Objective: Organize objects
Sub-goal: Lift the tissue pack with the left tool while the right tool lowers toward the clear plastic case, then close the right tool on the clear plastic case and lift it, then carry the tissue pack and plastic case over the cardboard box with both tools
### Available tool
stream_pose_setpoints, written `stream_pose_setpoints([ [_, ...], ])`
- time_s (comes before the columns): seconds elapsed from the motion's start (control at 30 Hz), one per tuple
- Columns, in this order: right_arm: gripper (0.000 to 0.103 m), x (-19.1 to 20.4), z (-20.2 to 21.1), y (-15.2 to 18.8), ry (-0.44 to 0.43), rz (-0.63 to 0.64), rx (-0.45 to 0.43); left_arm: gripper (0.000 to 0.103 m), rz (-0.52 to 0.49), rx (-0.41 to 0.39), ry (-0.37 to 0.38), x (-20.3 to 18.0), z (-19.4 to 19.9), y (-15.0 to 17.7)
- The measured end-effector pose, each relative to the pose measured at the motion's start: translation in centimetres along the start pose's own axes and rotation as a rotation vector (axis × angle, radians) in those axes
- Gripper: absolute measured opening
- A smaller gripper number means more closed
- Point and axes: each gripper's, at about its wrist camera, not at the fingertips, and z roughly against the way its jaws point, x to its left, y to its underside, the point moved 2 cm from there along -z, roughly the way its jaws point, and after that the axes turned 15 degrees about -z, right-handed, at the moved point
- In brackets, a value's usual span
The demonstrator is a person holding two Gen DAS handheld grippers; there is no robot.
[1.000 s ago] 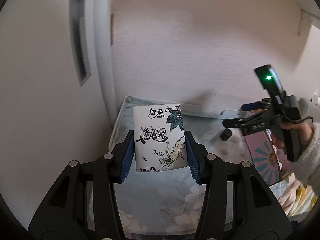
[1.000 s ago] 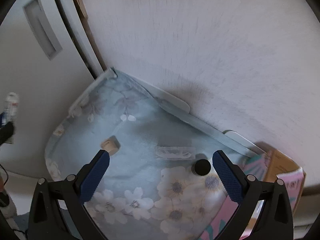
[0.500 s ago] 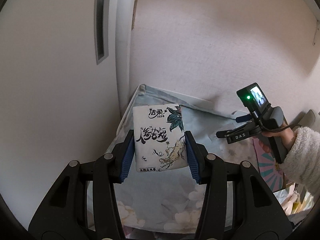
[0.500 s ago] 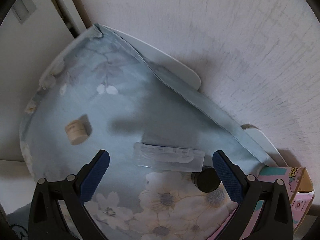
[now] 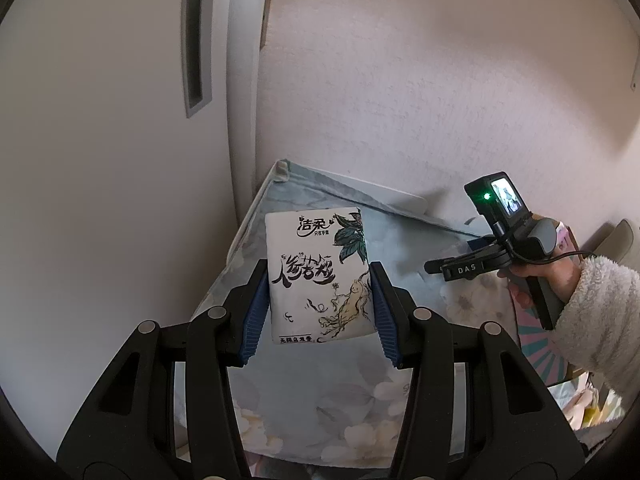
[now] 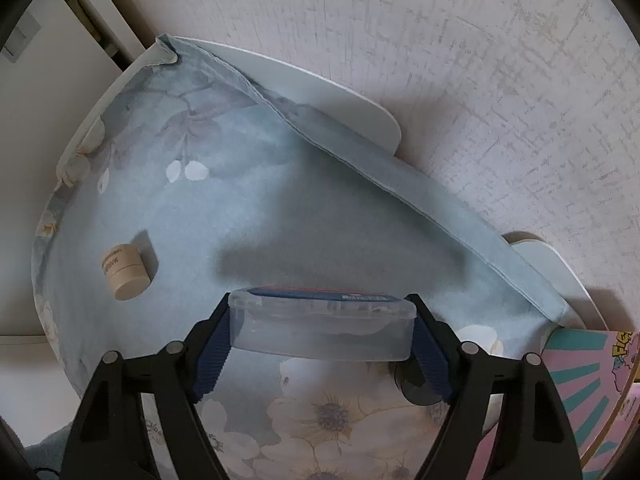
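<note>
Here the left gripper [image 5: 318,312] is closed on a white tissue pack [image 5: 320,276] printed with black brush lettering, its 2 blue pads pressing the pack's sides and holding it upright in the air above a table covered by a pale blue floral cloth [image 6: 248,184]. The right gripper [image 6: 320,344] has its jaws around a clear plastic box [image 6: 320,330], 1 pad against each short end; a dark blue strip shows along the box's far edge. Whether the box is off the cloth cannot be told. A small tan jar [image 6: 124,270] lies on its side on the cloth, well to the left of the box. A pink and teal carton [image 6: 584,384] sits at the table's right edge, beside a dark round lid [image 6: 412,380].
</note>
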Motion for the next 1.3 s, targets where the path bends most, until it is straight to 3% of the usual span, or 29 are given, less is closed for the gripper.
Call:
stream_pose_setpoints([
  [0.33,0.077,-0.5,1.2,-0.1,-0.006,-0.014,-0.044,0.044,-0.027,-0.016,0.020,-0.1,-0.3,-1.1],
  [0.6,0.077,0.0,6.8,0.3,-0.035,-0.049,-0.146,0.044,-0.082,-0.056,0.051,-0.8,0.3,-2.9],
  [0.8,0.077,1.9,12.7,1.9,-0.038,-0.082,-0.270,0.044,-0.130,-0.079,0.100,-1.7,0.5,-4.0],
  [1.17,0.077,3.1,24.6,8.3,-0.064,-0.217,-0.530,0.044,-0.225,-0.119,0.193,-4.1,1.2,-4.9],
  [1.3,0.077,4.2,26.5,10.4,-0.029,-0.236,-0.601,0.044,-0.257,-0.129,0.238,-5.0,1.6,-5.1],
])
